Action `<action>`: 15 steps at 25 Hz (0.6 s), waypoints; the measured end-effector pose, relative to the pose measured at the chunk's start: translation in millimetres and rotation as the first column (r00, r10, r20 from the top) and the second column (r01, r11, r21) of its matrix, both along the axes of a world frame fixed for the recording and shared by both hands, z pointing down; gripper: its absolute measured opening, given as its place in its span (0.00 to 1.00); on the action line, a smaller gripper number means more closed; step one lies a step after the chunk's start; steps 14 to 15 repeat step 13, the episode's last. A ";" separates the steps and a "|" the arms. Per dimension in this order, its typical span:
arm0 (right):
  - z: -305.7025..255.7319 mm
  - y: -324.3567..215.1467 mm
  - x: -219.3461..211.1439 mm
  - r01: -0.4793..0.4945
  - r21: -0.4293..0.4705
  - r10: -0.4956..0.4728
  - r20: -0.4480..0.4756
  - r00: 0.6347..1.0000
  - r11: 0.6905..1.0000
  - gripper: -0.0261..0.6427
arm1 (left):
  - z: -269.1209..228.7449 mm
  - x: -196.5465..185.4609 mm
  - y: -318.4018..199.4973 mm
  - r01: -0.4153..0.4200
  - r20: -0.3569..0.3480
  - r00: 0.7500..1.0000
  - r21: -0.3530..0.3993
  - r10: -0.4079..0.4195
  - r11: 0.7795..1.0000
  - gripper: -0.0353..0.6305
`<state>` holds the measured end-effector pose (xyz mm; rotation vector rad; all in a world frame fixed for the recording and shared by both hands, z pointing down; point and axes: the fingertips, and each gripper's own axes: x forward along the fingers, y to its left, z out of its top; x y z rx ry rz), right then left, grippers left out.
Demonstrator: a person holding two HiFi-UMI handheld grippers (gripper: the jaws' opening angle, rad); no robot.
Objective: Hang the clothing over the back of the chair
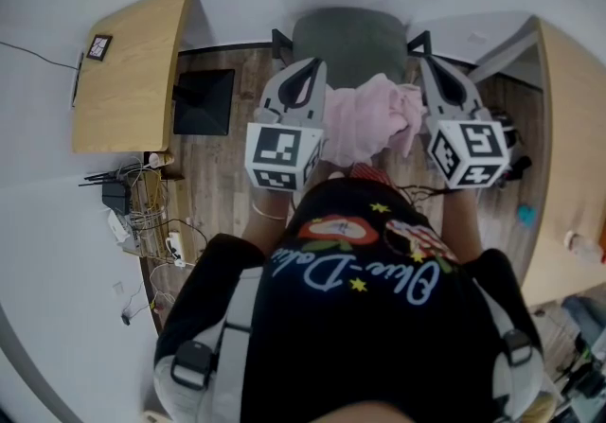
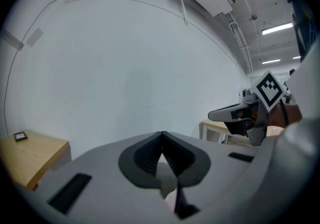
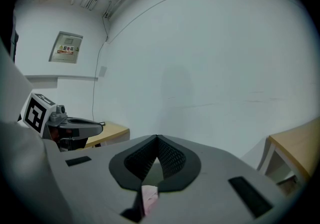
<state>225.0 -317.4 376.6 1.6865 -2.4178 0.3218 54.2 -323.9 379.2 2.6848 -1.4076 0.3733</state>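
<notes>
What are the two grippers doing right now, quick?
Left gripper: closed, holding the crumpled pink fabric garment.
Right gripper: closed, holding the same garment.

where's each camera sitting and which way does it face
Head view: on the person's head, looking down at the clothing near the chair; shows the person's shirt, left gripper and right gripper.
Left gripper view: rides on the left gripper, looking along its closed jaws at a white wall; the right gripper shows at right.
Right gripper view: rides on the right gripper, facing a white wall; its closed jaws pinch the clothing; the left gripper shows at left.
Shared: each gripper view catches the other gripper.
</notes>
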 end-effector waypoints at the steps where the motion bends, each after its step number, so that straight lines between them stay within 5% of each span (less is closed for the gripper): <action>1: -0.1 0.0 0.0 0.000 -0.002 0.000 -0.001 1.000 1.000 0.04 | 1.1 0.3 -0.1 -0.003 0.001 1.000 -0.004 0.003 1.000 0.05; 15: -2.0 -5.0 3.2 -0.002 -0.005 0.002 -0.014 1.000 1.000 0.04 | 1.1 5.3 -6.8 -0.016 0.012 1.000 -0.001 0.016 1.000 0.06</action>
